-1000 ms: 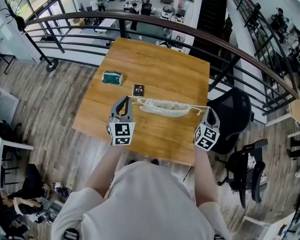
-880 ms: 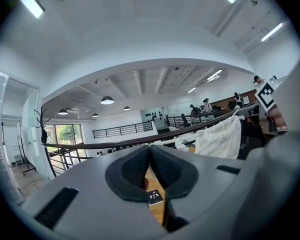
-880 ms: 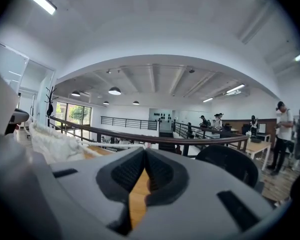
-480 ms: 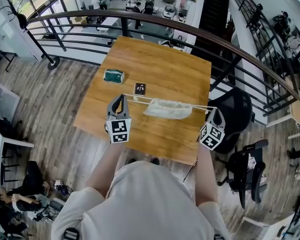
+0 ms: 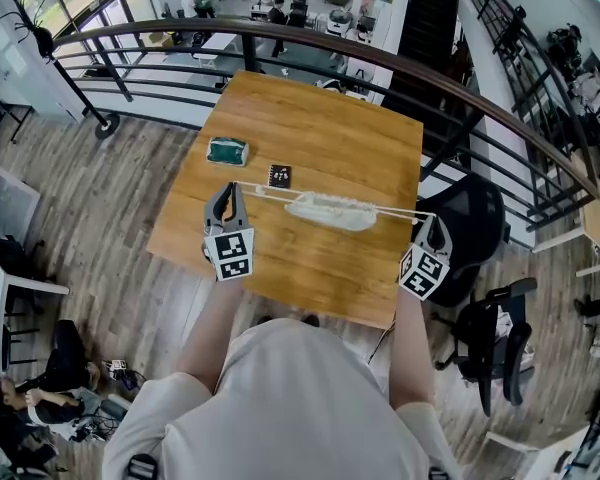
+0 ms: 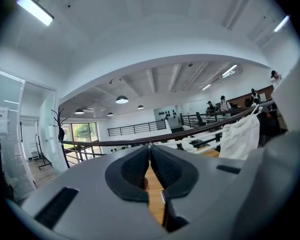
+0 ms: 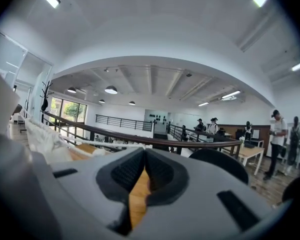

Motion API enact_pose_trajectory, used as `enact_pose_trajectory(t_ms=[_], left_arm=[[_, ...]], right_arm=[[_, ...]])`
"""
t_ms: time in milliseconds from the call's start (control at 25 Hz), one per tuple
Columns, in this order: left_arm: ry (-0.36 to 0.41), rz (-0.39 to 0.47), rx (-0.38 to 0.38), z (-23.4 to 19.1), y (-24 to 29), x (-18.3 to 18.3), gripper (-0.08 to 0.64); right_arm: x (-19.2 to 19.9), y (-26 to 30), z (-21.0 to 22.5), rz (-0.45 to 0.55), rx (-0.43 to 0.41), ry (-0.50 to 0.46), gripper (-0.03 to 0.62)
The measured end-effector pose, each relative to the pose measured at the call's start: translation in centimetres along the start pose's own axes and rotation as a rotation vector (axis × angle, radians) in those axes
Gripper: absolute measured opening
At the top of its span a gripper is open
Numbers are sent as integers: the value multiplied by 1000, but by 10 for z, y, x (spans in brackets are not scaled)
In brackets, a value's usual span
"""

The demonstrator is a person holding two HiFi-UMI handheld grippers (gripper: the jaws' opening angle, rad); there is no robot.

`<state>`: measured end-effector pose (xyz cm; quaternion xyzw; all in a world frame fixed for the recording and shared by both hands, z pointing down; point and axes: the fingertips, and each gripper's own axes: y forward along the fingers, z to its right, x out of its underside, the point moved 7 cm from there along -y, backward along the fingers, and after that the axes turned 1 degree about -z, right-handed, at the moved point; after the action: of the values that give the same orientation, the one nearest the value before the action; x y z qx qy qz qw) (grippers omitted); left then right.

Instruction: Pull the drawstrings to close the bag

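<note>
Mid-frame over the square wooden table [image 5: 320, 128], the gathered white cloth drawstring bag [image 5: 330, 209] hangs on its thin white drawstrings [image 5: 265, 194], pulled taut: left gripper [image 5: 230, 190] pinching one end as its jaws begin opening, right gripper [image 5: 427, 218] clamped on the other.

The bag [image 5: 332, 210] is hung mid-frame over the counter [image 5: 320, 118], drawstrings [image 5: 390, 211] stretched left and right; upper left, pouch [image 5: 226, 151] and card [image 5: 279, 176] are laid side by side.
</note>
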<state>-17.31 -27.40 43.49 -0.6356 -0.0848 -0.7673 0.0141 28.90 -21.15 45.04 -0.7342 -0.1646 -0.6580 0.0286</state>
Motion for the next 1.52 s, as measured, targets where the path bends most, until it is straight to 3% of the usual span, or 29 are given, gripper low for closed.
enact_pose_trajectory(t_ms=[360, 560, 960, 1520], left_arm=[[-49, -10, -25, -6, 1, 1, 5], [-117, -37, -38, -14, -1, 10, 6], [-127, -50, -51, -24, -6, 17, 14], [-143, -10, 49, -21, -6, 3, 2]], right_arm=[[5, 2, 10, -15, 29, -6, 12], [10, 0, 13, -26, 38, -17, 13], [18, 4, 20, -57, 50, 18, 20], [2, -4, -3, -10, -71, 9, 11]])
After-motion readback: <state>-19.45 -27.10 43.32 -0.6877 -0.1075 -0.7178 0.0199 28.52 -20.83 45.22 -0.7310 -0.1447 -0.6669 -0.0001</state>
